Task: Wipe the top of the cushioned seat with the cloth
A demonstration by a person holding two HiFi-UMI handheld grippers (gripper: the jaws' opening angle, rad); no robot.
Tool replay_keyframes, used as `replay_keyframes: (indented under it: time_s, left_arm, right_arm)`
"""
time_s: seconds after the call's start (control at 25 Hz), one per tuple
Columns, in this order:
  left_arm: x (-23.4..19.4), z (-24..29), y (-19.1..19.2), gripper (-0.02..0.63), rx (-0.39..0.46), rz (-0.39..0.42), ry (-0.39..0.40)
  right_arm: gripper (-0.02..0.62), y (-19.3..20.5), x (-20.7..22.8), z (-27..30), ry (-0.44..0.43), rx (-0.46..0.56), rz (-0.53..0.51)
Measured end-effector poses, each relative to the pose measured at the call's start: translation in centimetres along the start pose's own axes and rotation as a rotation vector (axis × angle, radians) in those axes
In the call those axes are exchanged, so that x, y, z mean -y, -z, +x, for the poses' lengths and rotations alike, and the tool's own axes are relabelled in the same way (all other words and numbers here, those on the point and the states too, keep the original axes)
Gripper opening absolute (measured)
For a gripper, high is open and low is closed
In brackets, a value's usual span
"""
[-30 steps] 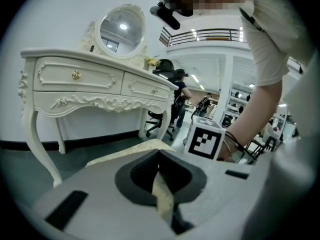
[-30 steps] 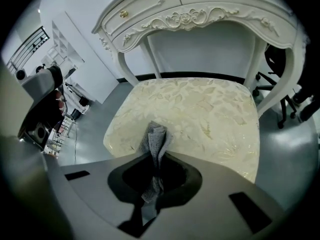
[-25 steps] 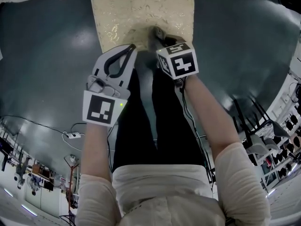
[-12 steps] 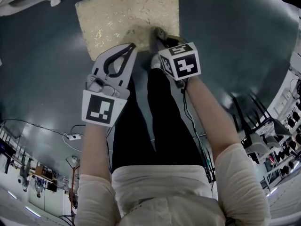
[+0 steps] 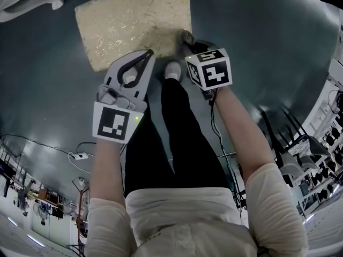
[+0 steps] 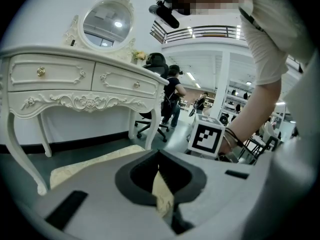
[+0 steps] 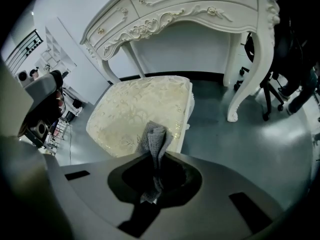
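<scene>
While the right gripper [image 7: 151, 156] pinched the grey cloth [image 7: 156, 136] over the near edge of the cushioned seat [image 7: 132, 109], the left gripper [image 6: 159, 159] hung alongside, jaws together; a white dressing table [image 7: 200, 9] stood just behind.

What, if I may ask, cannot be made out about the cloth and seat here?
- Whether the grey knitted cloth touches the cream cushioned seat: the right gripper covers the contact in the head view.
- Seat's far edge: cut off by the head view's top.
</scene>
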State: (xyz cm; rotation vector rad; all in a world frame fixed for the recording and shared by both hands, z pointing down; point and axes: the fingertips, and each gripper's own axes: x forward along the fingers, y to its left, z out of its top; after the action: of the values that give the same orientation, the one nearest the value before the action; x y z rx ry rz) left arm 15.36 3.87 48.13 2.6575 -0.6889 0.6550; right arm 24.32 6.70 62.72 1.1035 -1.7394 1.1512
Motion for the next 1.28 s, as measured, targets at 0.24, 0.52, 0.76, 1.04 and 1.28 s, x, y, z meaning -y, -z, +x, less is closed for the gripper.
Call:
replay_keyframes:
  time_s: [0.24, 0.52, 0.76, 1.04, 1.28]
  left_arm:
    - [1.2, 1.3, -0.1, 0.002, 0.003, 0.005, 0.002]
    - [2.0, 1.1, -1.2, 0.002, 0.006, 0.014, 0.009]
    - [1.5, -0.6, -4.8, 0.002, 0.058, 0.052, 0.008]
    - [0.3, -5.6, -9.4, 0.002, 0.106, 0.104, -0.006]
    - [-1.3, -10.8, -13.4, 0.002, 0.157, 0.109, -0.039]
  right_arm:
    - [0.028, 1.8, 3.4, 0.2, 0.065, -0.037, 0.009]
    - [0.028, 2.6, 5.3, -1.6, 0.105, -0.052, 0.018]
    - [0.028, 0.1, 3.4, -5.0, 0.092, 0.036, 0.040]
    - [0.028, -4.0, -2.1, -9.9, 0.077, 0.166, 0.039]
    - [0.028, -8.9, -8.0, -15.5, 0.055, 0.323, -0.017]
